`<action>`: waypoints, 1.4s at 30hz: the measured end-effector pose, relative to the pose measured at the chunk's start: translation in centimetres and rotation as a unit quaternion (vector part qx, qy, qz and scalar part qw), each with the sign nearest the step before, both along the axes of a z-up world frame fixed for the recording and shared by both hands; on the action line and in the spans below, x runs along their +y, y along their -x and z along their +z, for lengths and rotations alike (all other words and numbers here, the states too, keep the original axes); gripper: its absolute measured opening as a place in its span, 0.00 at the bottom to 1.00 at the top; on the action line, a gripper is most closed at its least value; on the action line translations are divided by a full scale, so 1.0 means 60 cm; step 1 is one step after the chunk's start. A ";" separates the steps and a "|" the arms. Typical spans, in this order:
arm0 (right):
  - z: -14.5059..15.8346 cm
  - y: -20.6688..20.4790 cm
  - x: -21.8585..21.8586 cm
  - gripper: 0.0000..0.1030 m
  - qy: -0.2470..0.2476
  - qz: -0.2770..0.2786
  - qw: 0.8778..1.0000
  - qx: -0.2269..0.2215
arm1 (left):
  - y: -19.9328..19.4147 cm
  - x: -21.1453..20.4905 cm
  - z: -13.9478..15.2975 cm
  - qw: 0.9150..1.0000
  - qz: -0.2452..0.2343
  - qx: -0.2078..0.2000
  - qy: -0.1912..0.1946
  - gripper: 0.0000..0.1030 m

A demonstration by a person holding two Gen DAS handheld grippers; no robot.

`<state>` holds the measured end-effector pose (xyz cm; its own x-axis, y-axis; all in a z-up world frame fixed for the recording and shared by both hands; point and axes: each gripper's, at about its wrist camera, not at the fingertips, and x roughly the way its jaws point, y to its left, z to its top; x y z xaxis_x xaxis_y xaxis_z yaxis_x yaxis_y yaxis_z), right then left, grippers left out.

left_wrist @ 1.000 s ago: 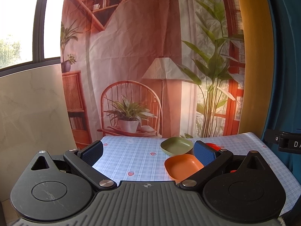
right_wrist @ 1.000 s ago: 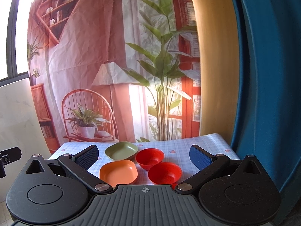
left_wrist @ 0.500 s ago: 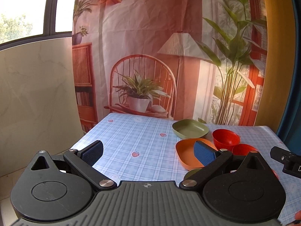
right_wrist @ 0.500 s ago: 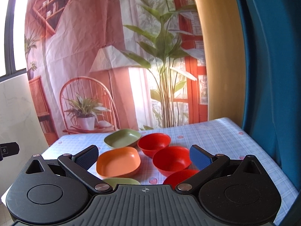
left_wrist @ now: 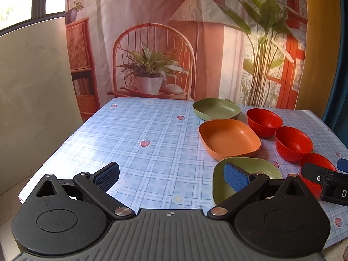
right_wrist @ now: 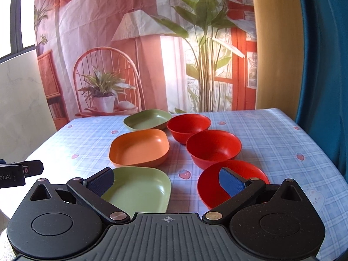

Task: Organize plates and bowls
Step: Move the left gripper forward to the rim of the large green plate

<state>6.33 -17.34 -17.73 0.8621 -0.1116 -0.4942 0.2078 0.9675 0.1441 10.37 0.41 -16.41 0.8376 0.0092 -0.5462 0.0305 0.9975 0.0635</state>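
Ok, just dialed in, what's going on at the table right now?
A person holds both grippers over the checked tablecloth, jaws wide open, gripping nothing. Three square plates sit in one column: far green plate, orange plate, near green plate. Beside them run three red bowls: far, middle, near. Nothing is stacked yet. The left gripper faces bare cloth beside the near green plate; the right gripper points between that plate and the near bowl.
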 end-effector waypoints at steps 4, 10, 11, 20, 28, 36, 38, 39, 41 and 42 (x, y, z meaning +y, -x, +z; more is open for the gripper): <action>-0.016 -0.012 -0.008 0.97 -0.015 0.014 1.000 0.009 | -0.012 -0.001 -0.018 1.000 -0.007 0.017 0.001 1.00; -0.032 -0.029 -0.012 0.78 -0.028 0.033 0.999 0.021 | -0.026 0.000 -0.035 0.999 -0.020 0.030 0.018 0.97; -0.034 -0.031 -0.012 0.75 -0.029 0.036 0.999 0.022 | -0.027 -0.001 -0.036 0.999 -0.022 0.032 0.018 0.94; -0.049 -0.052 -0.010 0.63 -0.036 0.055 0.997 0.034 | -0.046 -0.011 -0.054 0.996 -0.055 0.067 0.025 0.61; -0.060 -0.063 -0.007 0.62 -0.043 0.066 0.996 0.043 | -0.062 -0.017 -0.067 0.993 -0.069 0.085 0.040 0.54; -0.074 -0.076 -0.014 0.55 -0.051 0.066 0.995 0.056 | -0.075 -0.020 -0.079 0.991 -0.071 0.106 0.048 0.54; -0.079 -0.079 -0.015 0.53 -0.053 0.068 0.994 0.060 | -0.078 -0.023 -0.081 0.990 -0.074 0.110 0.047 0.54; -0.081 -0.080 -0.014 0.52 -0.054 0.069 0.994 0.062 | -0.080 -0.025 -0.083 0.990 -0.075 0.113 0.044 0.54; -0.085 -0.084 -0.013 0.49 -0.054 0.072 0.994 0.067 | -0.083 -0.030 -0.086 0.989 -0.078 0.118 0.037 0.54; -0.086 -0.086 -0.014 0.47 -0.055 0.072 0.993 0.069 | -0.084 -0.031 -0.088 0.988 -0.081 0.123 0.037 0.54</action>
